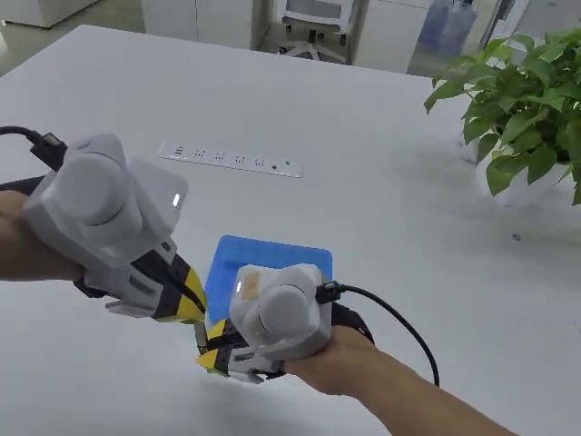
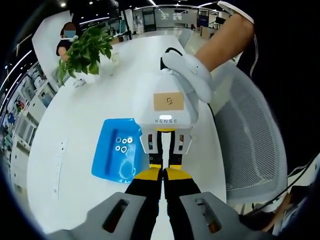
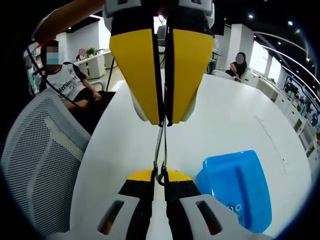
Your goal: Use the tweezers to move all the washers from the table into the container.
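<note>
1. Table [image 1: 363,182]: white, and bears every item below except the chair.
2. Chair [image 2: 250,145]: grey mesh back, at 3 o'clock of the table edge in the left gripper view.
3. Plant [image 1: 526,100]: leafy and potted, at 2 o'clock in the head view, well apart from the work.
4. Container [image 1: 268,259]: blue tray, upright, at 12 o'clock just beyond the two grippers in the head view.
5. Left gripper [image 2: 163,174]: at 9 o'clock in the head view. Its yellow pads are clenched to a thin slit, pinching one end of the tweezers.
6. Right gripper [image 3: 160,176]: at 6 o'clock in the head view, tip to tip with the left gripper. Its jaws are pressed nearly together, gripping the other end of the tweezers.
7. Power strip [image 1: 231,159]: white, flat, at 11 o'clock of the container.
8. Tweezers [image 3: 162,145]: thin metal, spanning the gap between the two sets of jaws above the table.
9. Washers [image 2: 123,144]: several small rings inside the container, grouped near its far end in the left gripper view.
</note>
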`<state>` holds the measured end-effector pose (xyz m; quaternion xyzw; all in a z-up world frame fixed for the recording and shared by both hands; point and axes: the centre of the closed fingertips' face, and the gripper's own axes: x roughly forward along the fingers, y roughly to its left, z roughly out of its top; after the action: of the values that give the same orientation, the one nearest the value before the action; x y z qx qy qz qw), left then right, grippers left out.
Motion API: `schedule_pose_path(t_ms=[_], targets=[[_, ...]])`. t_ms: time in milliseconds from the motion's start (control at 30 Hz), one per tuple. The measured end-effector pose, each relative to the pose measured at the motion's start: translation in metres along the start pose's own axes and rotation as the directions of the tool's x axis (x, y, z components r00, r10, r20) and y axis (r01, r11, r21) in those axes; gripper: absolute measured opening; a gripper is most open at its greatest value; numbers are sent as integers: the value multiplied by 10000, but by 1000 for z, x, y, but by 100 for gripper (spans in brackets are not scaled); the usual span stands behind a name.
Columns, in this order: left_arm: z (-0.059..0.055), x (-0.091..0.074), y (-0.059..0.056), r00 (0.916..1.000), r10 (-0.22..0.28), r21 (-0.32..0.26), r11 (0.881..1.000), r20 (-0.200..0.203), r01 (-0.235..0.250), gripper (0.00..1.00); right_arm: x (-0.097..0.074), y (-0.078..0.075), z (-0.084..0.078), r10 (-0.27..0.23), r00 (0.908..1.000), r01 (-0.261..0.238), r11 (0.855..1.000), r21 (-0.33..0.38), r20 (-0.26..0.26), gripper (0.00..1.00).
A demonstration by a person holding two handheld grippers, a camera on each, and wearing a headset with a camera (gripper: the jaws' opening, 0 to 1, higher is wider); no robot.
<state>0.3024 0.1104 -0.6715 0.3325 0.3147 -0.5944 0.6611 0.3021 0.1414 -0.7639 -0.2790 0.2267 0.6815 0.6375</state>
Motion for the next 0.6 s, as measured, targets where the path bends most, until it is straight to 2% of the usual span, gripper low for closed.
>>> schedule_pose_path(t_ms=[600], targets=[[33,-5,19,9998,140,910,9957,114,-150,5,-37,-26,2,-759,9971,759,9971,-98,-6,9]])
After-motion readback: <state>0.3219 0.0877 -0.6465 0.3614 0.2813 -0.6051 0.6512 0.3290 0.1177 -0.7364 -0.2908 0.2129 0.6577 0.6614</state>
